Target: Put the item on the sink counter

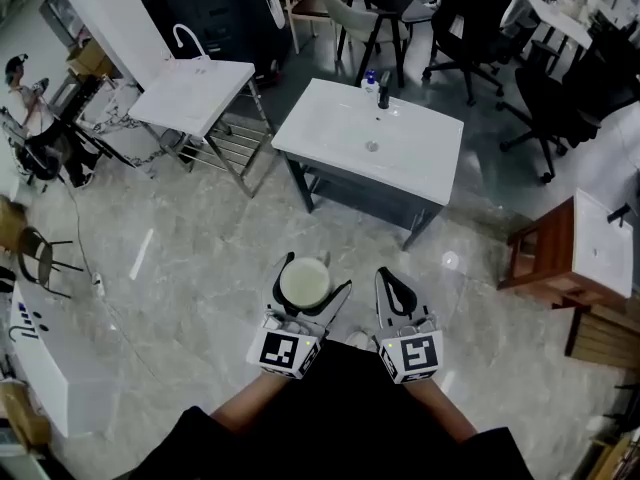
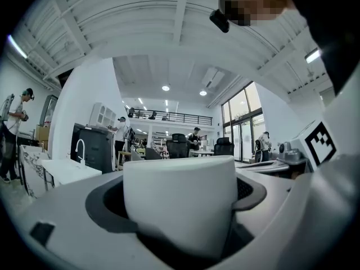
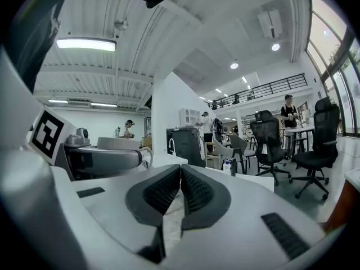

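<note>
My left gripper (image 1: 310, 266) is stretched wide round the body of a white cup (image 1: 304, 284), and my right gripper (image 1: 388, 278) is pinched shut on nothing. Both sit low in the head view, well short of the table (image 1: 425, 158), with open floor (image 1: 200, 258) between. The main worry, as I judge it, is the grip: the jaws look about as wide as they go on a smooth, round wall, so a jolt on the walk over could let the cup slide or twist out. At the table, the flat rim is narrow beside the basin (image 1: 372, 146), and a cup set partly on the basin's slope would likely tip in. A tap (image 1: 384, 93) and a small bottle (image 1: 369, 81) stand at the table's far edge, so reaching too deep could knock them. A second white sink (image 1: 195, 93) stands to the table's left, easy to head for by mistake. The floor is glossy grey stone, with a cable trailing off to the table's left. Beyond the table are black office chairs (image 1: 470, 28), and to its right a wooden cabinet (image 1: 545, 248).
</note>
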Action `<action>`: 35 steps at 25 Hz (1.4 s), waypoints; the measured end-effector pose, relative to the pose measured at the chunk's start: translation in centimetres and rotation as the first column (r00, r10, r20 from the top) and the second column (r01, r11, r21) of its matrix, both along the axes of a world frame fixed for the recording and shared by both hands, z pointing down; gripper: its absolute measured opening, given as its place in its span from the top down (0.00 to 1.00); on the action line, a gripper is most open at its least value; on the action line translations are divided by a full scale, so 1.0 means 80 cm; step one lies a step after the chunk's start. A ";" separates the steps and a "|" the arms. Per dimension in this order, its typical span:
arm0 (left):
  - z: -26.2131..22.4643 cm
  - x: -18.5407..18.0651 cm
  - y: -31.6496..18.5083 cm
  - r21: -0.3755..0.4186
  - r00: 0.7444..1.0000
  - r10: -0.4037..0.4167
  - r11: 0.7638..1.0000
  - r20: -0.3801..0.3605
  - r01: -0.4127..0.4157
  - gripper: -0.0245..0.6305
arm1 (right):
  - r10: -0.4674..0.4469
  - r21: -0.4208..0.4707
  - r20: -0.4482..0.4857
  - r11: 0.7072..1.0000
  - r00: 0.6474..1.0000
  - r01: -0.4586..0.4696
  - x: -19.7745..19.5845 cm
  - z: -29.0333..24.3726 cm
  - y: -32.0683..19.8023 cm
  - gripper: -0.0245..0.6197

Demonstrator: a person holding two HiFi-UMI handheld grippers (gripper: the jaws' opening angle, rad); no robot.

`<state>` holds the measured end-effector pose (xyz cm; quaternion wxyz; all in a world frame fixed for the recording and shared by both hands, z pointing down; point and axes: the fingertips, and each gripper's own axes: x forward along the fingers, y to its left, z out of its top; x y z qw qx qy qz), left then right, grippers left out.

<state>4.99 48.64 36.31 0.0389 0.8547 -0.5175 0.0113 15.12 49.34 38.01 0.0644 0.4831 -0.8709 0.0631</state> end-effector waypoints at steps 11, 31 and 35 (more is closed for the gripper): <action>0.033 -0.029 -0.091 -0.039 0.999 0.033 0.999 -0.009 -0.033 0.25 | 0.093 -0.050 -0.049 0.994 0.994 -0.095 0.005 0.041 -0.065 0.91; 0.031 -0.178 -0.385 -0.028 0.978 0.203 0.979 -0.051 -0.204 0.25 | 0.262 -0.045 -0.105 0.962 0.959 -0.268 -0.134 0.006 -0.379 0.91; 0.026 -0.201 -0.431 -0.015 0.972 0.224 0.974 -0.071 -0.226 0.25 | 0.302 -0.047 -0.089 0.950 0.949 -0.307 -0.160 -0.003 -0.421 0.91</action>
